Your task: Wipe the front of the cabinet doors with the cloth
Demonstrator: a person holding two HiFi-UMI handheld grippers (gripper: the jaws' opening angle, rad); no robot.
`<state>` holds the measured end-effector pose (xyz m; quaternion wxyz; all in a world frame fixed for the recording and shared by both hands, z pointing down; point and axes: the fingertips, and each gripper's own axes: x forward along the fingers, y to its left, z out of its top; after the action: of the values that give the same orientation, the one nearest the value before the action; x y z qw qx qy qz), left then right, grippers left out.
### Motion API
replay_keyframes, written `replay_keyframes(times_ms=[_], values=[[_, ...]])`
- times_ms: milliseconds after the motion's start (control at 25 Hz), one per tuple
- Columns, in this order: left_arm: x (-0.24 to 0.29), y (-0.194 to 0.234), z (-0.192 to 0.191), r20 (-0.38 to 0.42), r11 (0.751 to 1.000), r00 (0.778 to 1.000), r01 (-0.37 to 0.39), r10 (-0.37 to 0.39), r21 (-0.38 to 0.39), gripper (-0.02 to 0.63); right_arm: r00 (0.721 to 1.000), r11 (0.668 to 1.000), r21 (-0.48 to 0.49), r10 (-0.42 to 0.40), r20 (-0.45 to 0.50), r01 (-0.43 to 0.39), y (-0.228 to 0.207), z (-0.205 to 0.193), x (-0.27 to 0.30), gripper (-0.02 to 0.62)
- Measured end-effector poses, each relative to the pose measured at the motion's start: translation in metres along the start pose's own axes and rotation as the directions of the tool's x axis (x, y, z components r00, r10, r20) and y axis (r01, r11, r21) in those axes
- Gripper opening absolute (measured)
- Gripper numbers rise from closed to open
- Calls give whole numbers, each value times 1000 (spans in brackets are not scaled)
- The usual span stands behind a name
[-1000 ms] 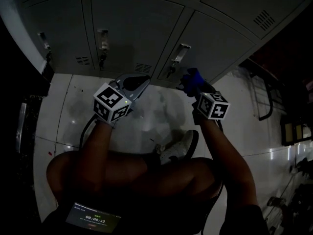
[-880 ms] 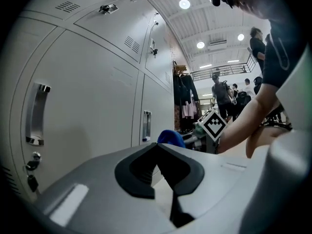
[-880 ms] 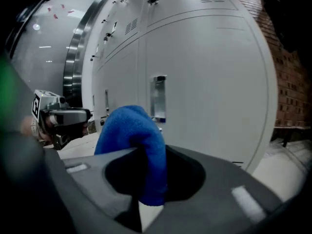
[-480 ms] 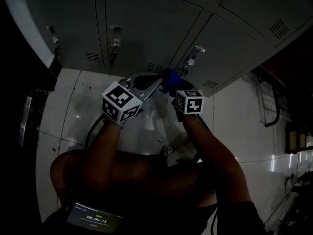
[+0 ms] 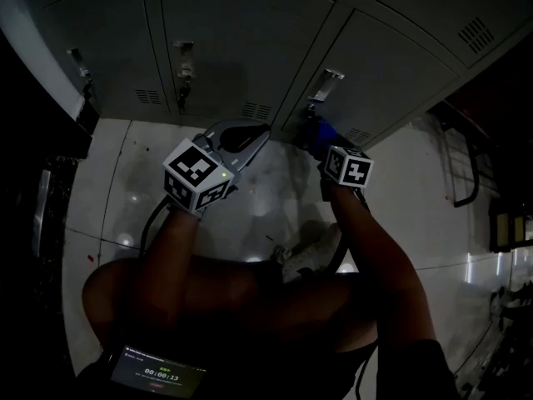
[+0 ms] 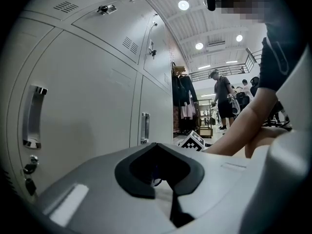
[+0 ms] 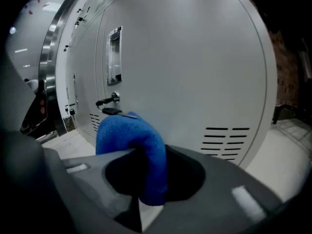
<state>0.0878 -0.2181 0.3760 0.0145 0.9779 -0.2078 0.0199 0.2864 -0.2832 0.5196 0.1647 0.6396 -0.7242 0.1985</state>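
Observation:
The blue cloth (image 7: 130,139) is folded over and pinched in my right gripper (image 7: 146,179), which is shut on it. In the head view the cloth (image 5: 321,131) is pressed low on a grey cabinet door (image 5: 391,65), just under its handle (image 5: 326,84), with my right gripper (image 5: 320,142) behind it. The right gripper view shows that door (image 7: 195,57), its handle (image 7: 114,55), a key in the lock (image 7: 109,106) and a vent (image 7: 226,138). My left gripper (image 5: 243,135) hangs shut and holds nothing, off to the left of the cloth and short of the doors.
More grey locker doors (image 5: 225,48) run left, each with a handle (image 5: 182,61) and keys. The left gripper view shows the doors (image 6: 87,96) side-on and people (image 6: 222,99) far off. White floor tiles (image 5: 125,198) lie below; a shoe (image 5: 310,252) is near my knees.
My right gripper swung left toward the left gripper, then back right with the cloth, now under the right door's handle. The left gripper barely moved.

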Motion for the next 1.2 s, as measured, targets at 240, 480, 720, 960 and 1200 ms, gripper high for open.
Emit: replay_keyframes(times_ms=[240, 480, 720, 960, 1200], values=[[1, -2, 0, -5, 1000, 1000, 3, -3, 4, 6, 994, 994, -9, -106, -17, 106, -66, -7, -24, 75], [2, -3, -2, -11, 1000, 1000, 9, -8, 7, 6, 975, 974, 45, -222, -13, 223, -129, -13, -46, 75], [3, -3, -4, -18, 1000, 1000, 10, -9, 10, 6, 968, 962, 103, -252, -23, 253, -143, -19, -52, 75], [3, -1, -2, -11, 1000, 1000, 7, -7, 10, 6, 968, 954, 163, -251, -15, 250, -144, -16, -64, 75], [1, -2, 3, 4, 1000, 1000, 10, -10, 8, 6, 980, 999, -3, -45, 195, 47, -68, 65, -102, 75]])
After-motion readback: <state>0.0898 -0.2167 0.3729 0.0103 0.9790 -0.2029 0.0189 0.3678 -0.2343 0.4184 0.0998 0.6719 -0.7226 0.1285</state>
